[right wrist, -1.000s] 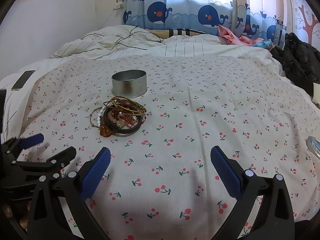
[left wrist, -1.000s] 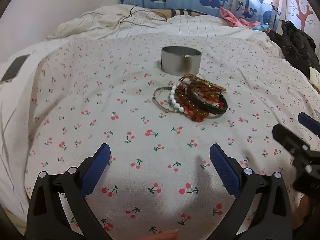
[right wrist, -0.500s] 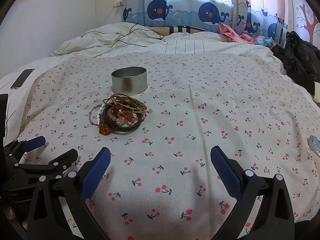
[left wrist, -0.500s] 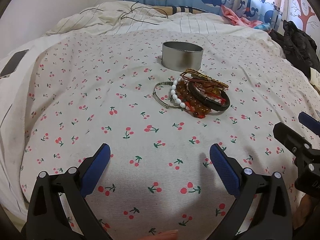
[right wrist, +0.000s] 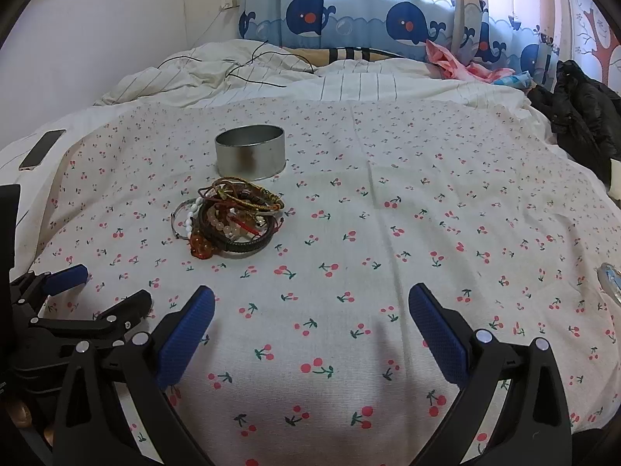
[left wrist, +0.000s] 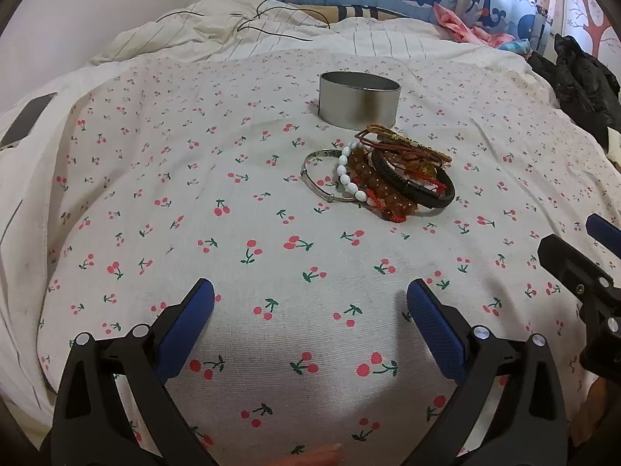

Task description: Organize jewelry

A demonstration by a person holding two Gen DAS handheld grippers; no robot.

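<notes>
We hold left gripper (left wrist: 309, 303) and right gripper (right wrist: 311, 306) spread wide, empty | bare cloth (left wrist: 233, 256) between us and bracelets (left wrist: 382, 180) ahead | pile nearer than before.

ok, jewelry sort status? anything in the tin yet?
Nothing looks done: the bracelets sit in one tangled pile on the cherry-print sheet, just in front of the metal tin, whose visible interior looks empty. Nothing in hand: left gripper and right gripper are open, short of the pile. All moving is left.
</notes>
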